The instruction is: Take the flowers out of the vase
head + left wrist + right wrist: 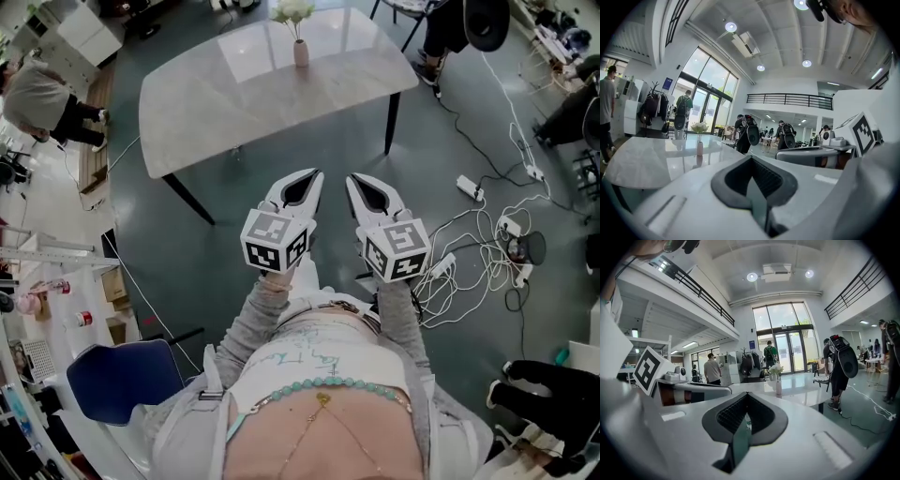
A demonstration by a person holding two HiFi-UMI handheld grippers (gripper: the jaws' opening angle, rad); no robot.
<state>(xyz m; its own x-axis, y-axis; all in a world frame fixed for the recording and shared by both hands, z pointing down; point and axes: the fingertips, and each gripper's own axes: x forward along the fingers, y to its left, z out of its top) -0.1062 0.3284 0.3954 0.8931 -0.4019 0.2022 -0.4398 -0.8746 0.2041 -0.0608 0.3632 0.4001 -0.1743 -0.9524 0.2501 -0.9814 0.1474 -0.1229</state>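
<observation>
We stand on the floor well short of the desk (281, 94), both tools held out in front of us and aimed toward it. The left gripper (313, 178) has its jaws pressed together with nothing between them; in its own view the two dark pads meet along a single seam. The right gripper (354, 180) reads the same: jaws together, empty. The vase (301, 52), small and pale pink, stands upright toward the far edge of the desk. The white flowers (293, 12) sit in its neck. We see nothing else on the desk top. In both gripper views the vase is small and far beyond the jaw tips. We judge the task not begun, and the step in hand is the approach. To do it well, we should walk up until the vase is in easy reach, mind the cables (487, 234) lying on the floor to our right, and part both pairs of jaws before arriving. The vase looks narrow and light, so it will likely tip or rise with the stems. One gripper should close low on the vase body to steady it. The other should take the stems just above the rim, not the blooms, which would crush. Then we pull straight up along the vase, slowly, until the stems clear the neck.
</observation>
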